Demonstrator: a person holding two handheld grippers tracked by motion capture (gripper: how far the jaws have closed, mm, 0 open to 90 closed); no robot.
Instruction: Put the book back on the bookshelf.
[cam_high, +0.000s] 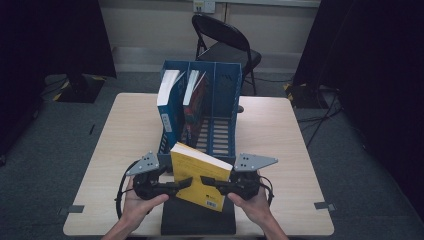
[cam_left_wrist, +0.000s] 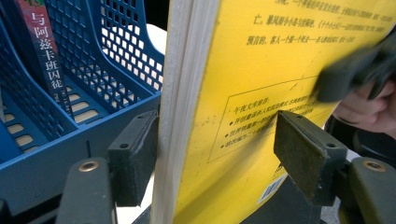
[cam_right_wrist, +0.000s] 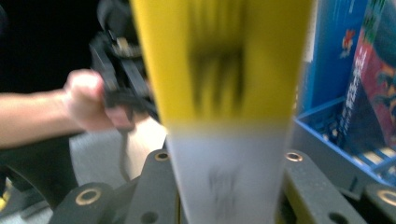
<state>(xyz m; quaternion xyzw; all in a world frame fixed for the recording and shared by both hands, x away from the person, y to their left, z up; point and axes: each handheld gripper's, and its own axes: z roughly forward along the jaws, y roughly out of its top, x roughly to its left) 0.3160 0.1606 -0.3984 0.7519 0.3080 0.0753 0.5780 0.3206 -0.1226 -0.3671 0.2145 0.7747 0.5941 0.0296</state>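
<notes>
High view: both hands come in from the bottom edge. The left gripper and right gripper meet from opposite sides on a tilted yellow book just in front of a blue file rack; its lower edge hides the dark mat.

Left gripper view: the book stands between parted pads; one finger is at the page edge, the other off the cover.

Right gripper view: blurred; the jaws flank the spine, contact unclear.
</notes>
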